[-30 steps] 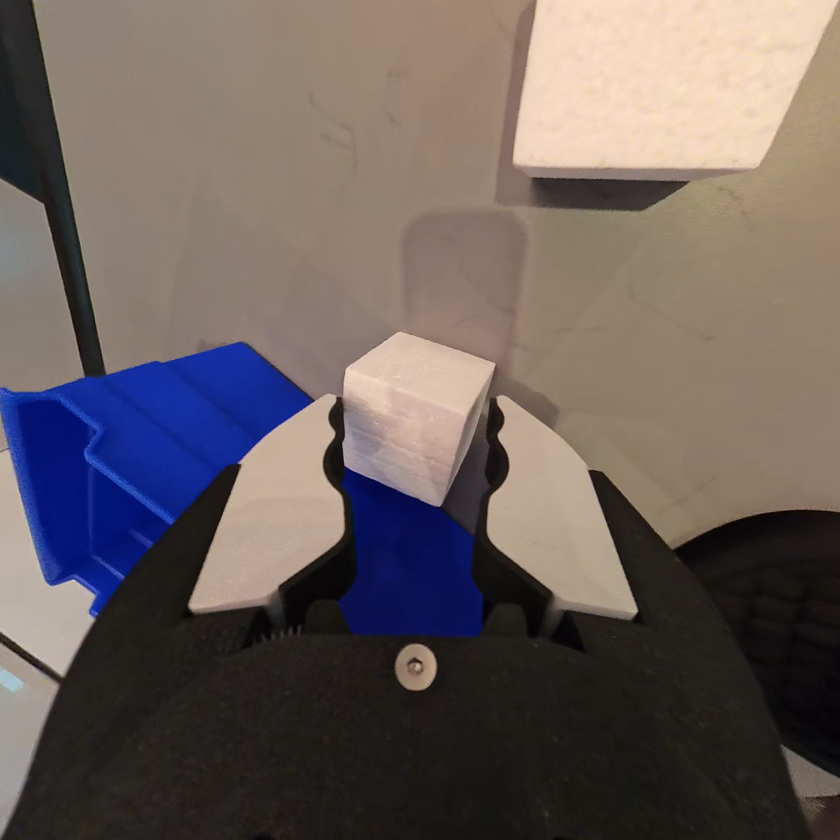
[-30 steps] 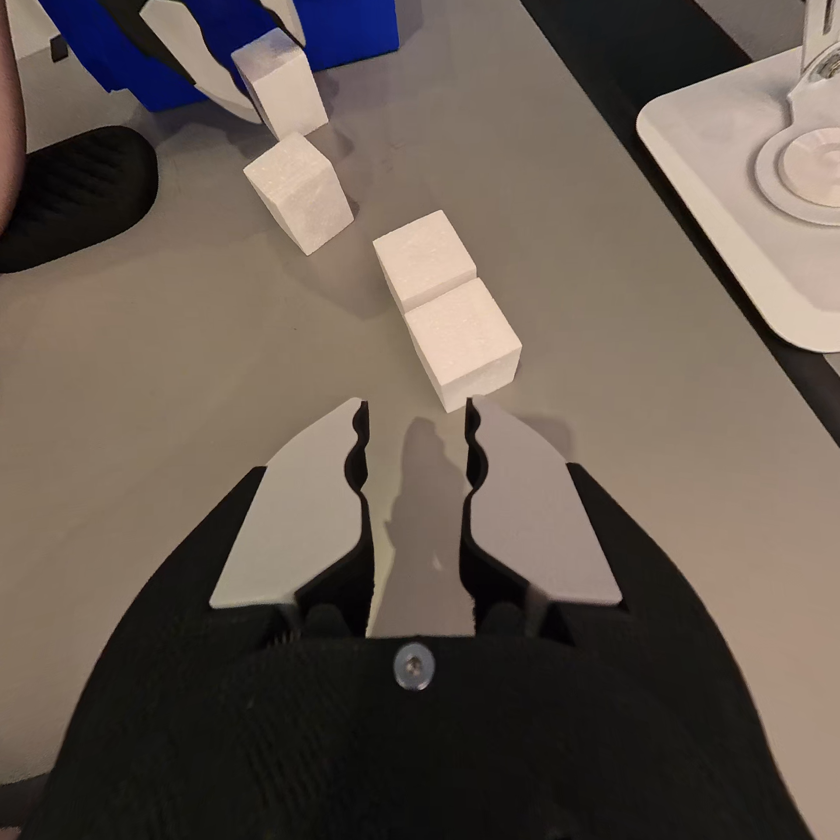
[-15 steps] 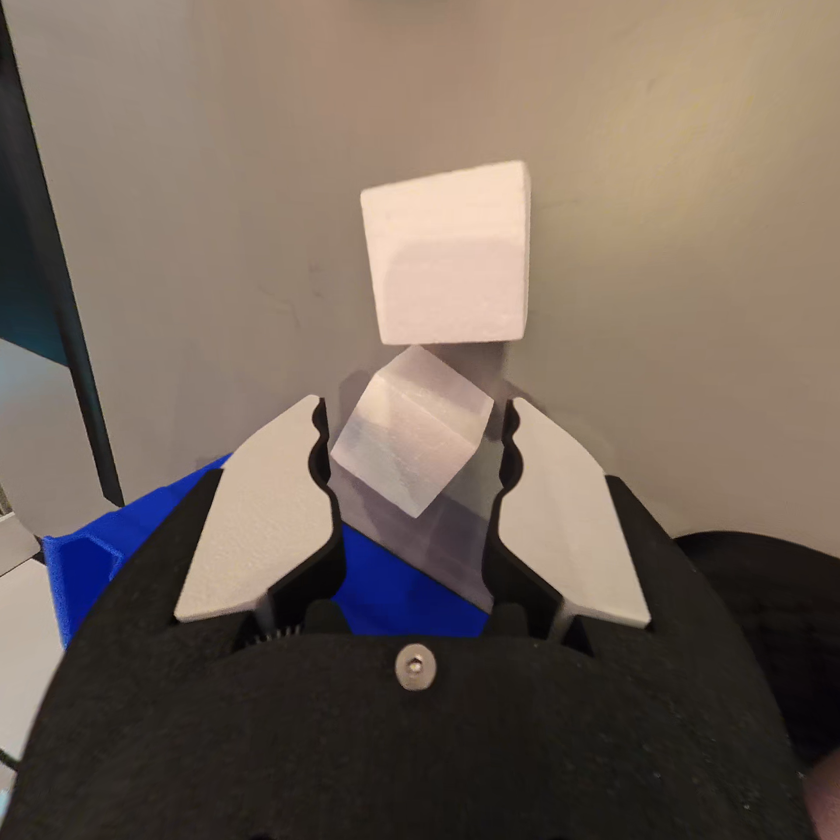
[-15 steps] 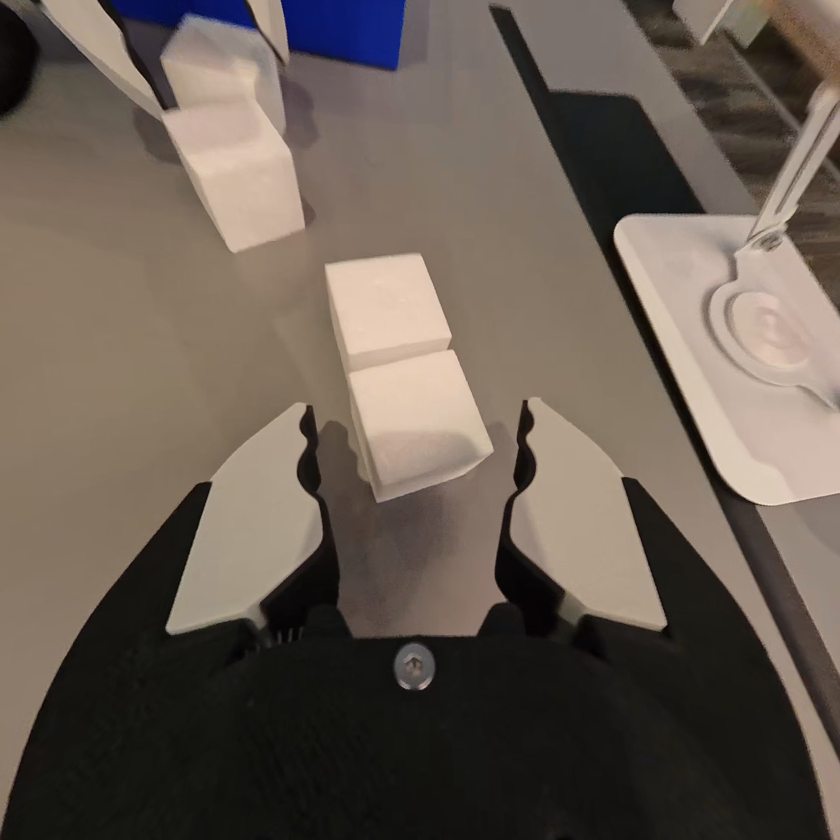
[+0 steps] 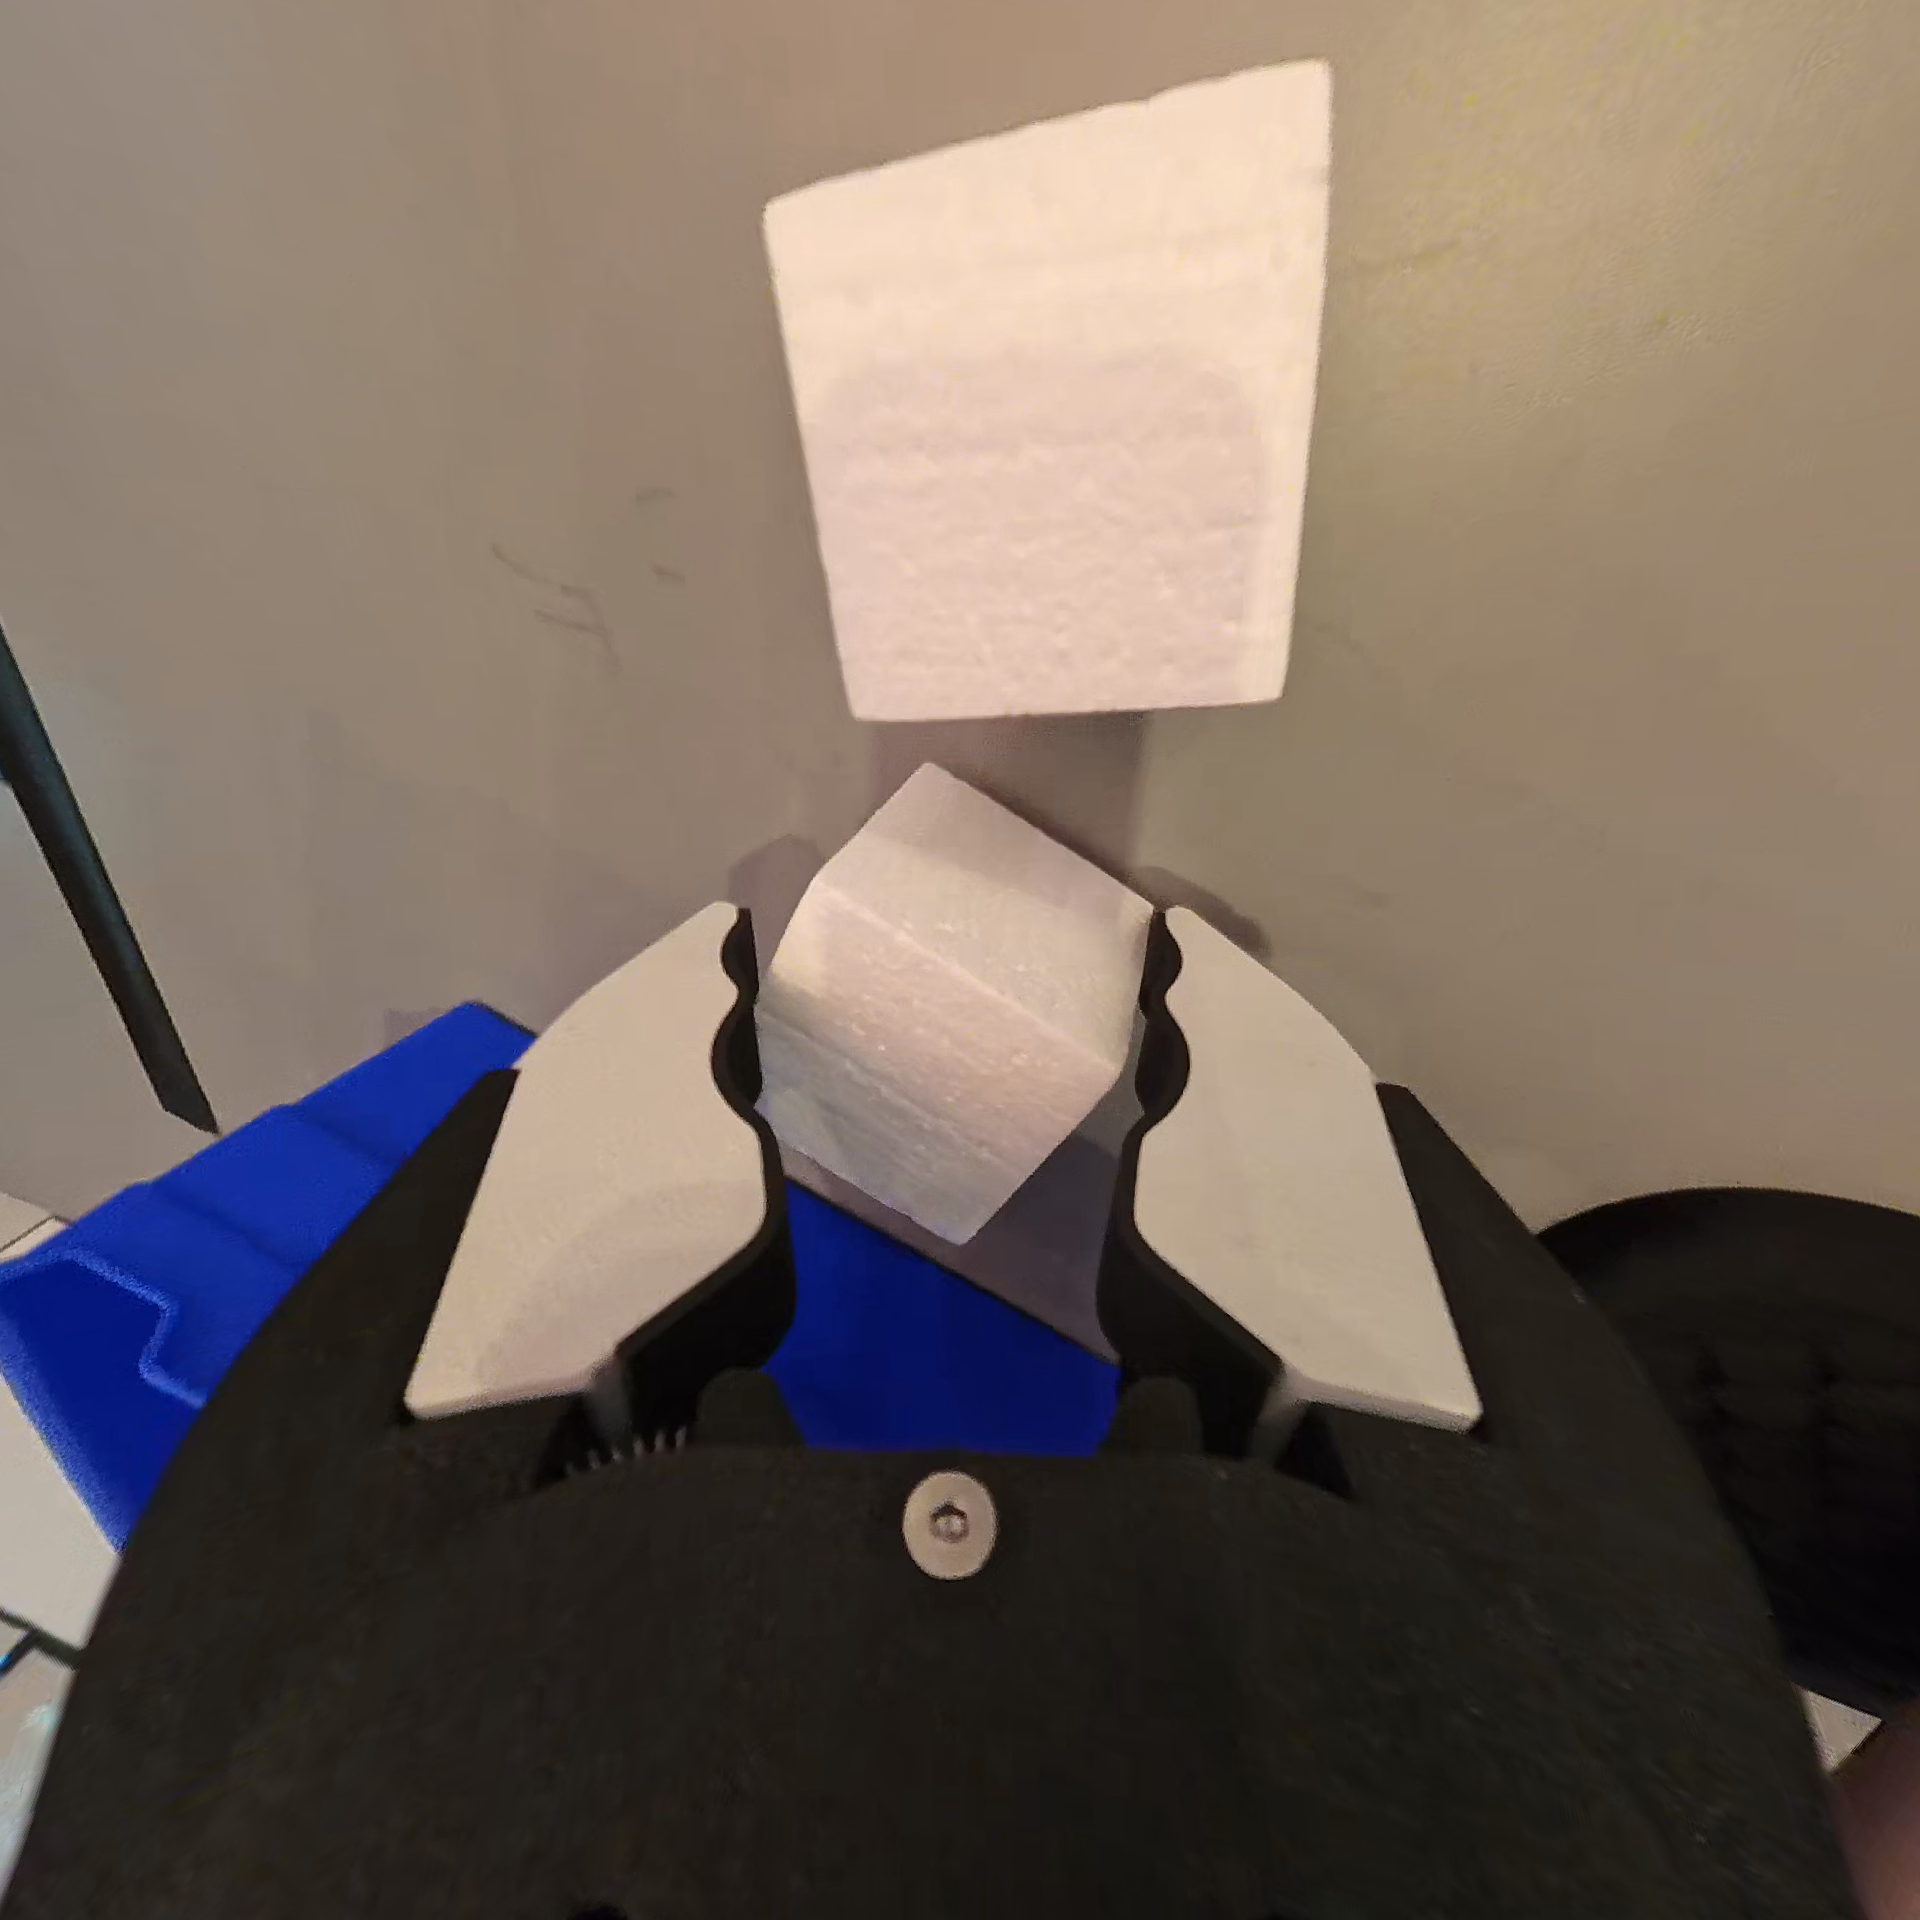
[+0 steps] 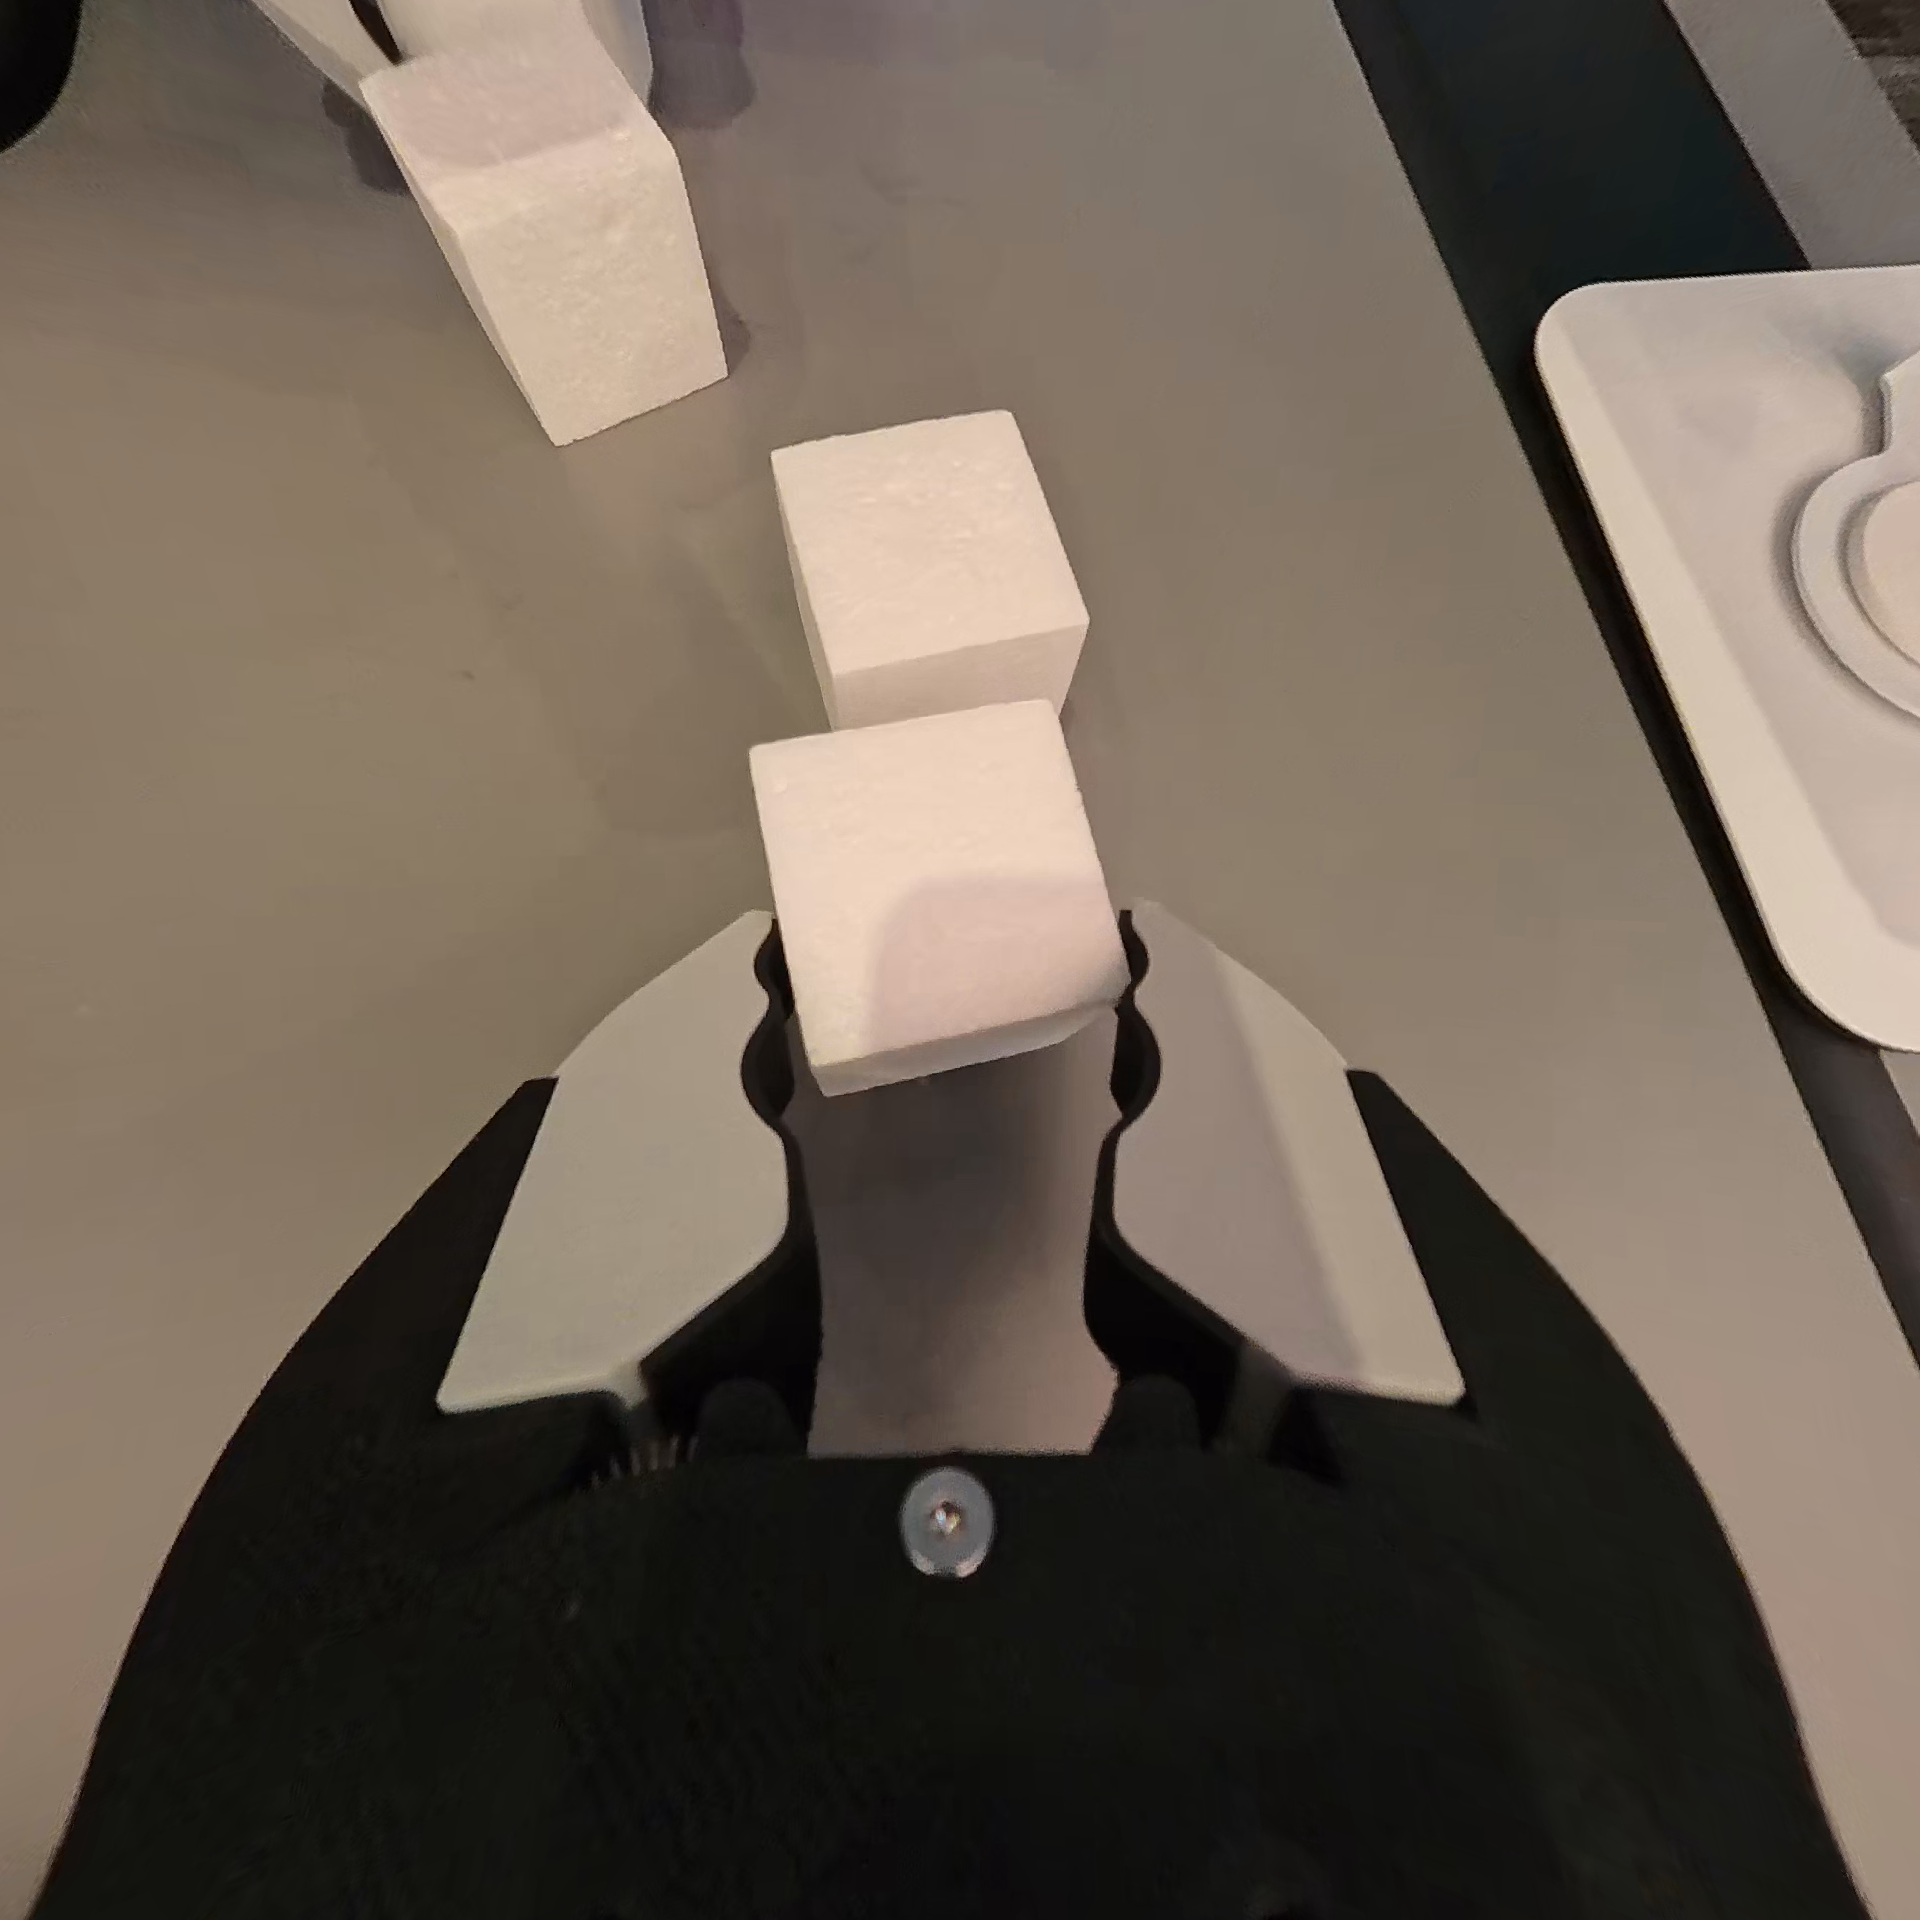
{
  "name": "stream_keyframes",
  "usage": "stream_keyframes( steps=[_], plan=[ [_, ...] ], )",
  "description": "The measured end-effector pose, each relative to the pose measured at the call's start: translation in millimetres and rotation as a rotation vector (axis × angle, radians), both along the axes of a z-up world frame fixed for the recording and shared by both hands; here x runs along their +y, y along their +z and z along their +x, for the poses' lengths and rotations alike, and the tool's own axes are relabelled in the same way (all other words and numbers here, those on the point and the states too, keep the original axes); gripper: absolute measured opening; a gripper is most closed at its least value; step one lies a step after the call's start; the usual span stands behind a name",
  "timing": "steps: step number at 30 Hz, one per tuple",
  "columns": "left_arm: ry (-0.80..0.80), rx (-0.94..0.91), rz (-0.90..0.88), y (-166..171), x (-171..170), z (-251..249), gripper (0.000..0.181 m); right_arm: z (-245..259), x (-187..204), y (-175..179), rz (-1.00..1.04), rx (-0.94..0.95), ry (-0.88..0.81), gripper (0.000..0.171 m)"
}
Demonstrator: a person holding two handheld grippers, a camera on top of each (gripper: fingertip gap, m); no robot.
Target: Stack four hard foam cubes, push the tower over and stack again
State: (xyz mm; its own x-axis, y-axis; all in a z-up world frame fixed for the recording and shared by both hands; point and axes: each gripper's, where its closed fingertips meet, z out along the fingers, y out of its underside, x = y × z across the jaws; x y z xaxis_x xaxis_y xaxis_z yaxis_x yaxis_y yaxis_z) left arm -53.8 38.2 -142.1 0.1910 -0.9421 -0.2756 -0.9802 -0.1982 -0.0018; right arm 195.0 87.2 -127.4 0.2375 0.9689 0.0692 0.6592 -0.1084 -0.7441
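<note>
**Inspector A:** Left tool (image 5: 945,1023): jaws closed on a white foam cube (image 5: 940,1023), gripped turned so one corner points down, clear of the desk (image 5: 312,416). Just beyond it stands a second foam cube (image 5: 1049,405), square on the desk. A blue bin (image 5: 260,1236) lies behind the left finger, a black padded object (image 5: 1766,1403) at the right edge.

**Inspector B:** Right tool (image 6: 945,982): both fingertips meet the sides of the nearest cube (image 6: 925,883), so it is held. Whether that cube is lifted or resting on the desk cannot be confirmed from this angle.

**Inspector A:** Beyond it?

**Inspector B:** A third cube (image 6: 925,577) sits directly behind, apparently touching or nearly so. Farther left is the standing cube (image 6: 571,239), with the left tool's fingers (image 6: 332,42) and its held cube just behind, cut off at the top edge. A white flat stand base (image 6: 1704,623) lies on the right, across a dark strip (image 6: 1558,156).

**Inspector A:** Stacking?

**Inspector B:** No cube rests on another.
</note>
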Motion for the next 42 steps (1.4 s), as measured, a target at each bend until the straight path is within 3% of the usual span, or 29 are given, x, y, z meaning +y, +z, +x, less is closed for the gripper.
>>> stream_keyframes(
  steps=[10, 17, 24, 32, 42],
  plan=[
    [-0.015, -0.140, 0.130, 54.7, -9.7, 32.2, 0.071, 10.5, -0.7, 3.4, -0.003, -0.012, -0.028, 0.060],
    [-0.024, -0.162, 0.210, 74.7, -10.6, 38.6, 0.071, 12.2, -1.8, 13.0, 0.006, 0.013, -0.026, 0.060],
    [-0.068, -0.485, 0.235, 101.4, 9.0, 132.2, 0.071, 33.0, -4.2, 21.0, -0.025, 0.012, -0.048, 0.061],
    [0.022, -0.250, 0.188, 64.1, 53.1, 178.4, 0.071, 58.8, -2.4, 27.2, -0.035, 0.010, -0.093, 0.061],
    [0.103, -0.173, 0.122, 51.4, 59.2, 196.1, 0.071, 56.1, -3.3, 32.5, -0.056, 0.083, -0.072, 0.061]
  ],
)
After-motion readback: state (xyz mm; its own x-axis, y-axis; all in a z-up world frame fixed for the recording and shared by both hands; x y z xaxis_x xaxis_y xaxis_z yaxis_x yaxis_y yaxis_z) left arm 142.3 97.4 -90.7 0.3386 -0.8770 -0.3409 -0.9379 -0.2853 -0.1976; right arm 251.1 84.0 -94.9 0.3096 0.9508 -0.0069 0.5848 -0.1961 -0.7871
